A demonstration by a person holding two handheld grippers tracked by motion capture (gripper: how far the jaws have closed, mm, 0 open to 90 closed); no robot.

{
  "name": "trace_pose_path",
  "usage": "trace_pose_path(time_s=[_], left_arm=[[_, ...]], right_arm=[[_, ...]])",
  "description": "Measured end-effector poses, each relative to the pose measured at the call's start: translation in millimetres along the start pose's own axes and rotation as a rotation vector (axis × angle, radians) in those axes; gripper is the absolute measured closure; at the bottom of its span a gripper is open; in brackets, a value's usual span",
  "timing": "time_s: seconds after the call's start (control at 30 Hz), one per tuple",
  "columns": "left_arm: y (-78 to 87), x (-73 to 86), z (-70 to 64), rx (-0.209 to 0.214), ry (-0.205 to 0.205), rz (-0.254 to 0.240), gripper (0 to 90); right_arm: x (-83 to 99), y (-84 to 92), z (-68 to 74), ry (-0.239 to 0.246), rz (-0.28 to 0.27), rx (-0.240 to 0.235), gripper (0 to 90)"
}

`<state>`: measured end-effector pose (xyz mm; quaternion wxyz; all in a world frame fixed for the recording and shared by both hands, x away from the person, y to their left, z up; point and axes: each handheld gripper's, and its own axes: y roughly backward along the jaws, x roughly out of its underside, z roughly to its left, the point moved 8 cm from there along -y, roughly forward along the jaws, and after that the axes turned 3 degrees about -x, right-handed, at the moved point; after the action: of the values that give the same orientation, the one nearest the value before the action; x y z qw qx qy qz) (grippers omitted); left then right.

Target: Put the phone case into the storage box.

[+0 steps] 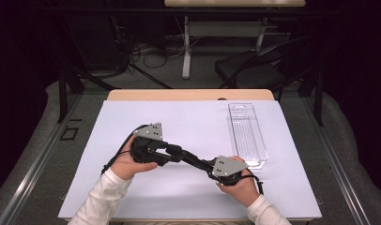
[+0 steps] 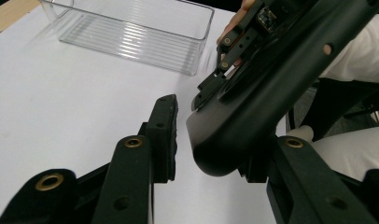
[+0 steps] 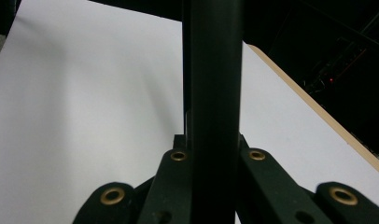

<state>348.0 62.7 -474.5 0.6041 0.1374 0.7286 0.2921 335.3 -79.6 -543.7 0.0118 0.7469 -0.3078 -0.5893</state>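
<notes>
White-covered surface under everything. Clear plastic tray lying at far right of surface, just beyond right hand. Long black curved object at centre front, bridging both grippers. Right gripper: jaws clamped tight on object's one end. Left gripper: jaws part-closed around other end, one pad off it, other side hidden.

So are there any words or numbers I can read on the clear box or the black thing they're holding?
None can be read.
Clear box: plain ribbed plastic, no label.
Black thing: plain dark surface, no writing.
Left gripper and right gripper: brass rivets and screw holes, no marks.
White table cover: blank.
</notes>
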Motion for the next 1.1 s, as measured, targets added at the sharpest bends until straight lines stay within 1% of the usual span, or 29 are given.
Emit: trace_pose_path(time_s=[0.13,0.33,0.7,0.87,1.1], left_arm=[[0.1,0.1,-0.9,0.011,-0.001,0.001,68.2],[-0.5,0.5,-1.3,0.012,-0.007,0.004,72.5],[-2.0,1.3,-0.6,-0.006,-0.009,0.007,76.0],[-2.3,1.6,-0.6,-0.012,-0.017,0.01,77.8],[-2.4,2.3,0.2,-0.017,-0.043,0.016,80.7]], right_arm=[[0.5,-0.1,-0.3,-0.002,0.002,0.0,87.4],[1.3,-0.6,-0.4,-0.01,0.002,-0.003,87.4],[3.1,-1.1,-0.9,-0.029,0.007,-0.009,87.3],[3.5,-1.3,-1.2,-0.038,0.007,-0.012,87.0],[4.0,-1.4,-1.2,-0.047,0.007,-0.015,86.3]])
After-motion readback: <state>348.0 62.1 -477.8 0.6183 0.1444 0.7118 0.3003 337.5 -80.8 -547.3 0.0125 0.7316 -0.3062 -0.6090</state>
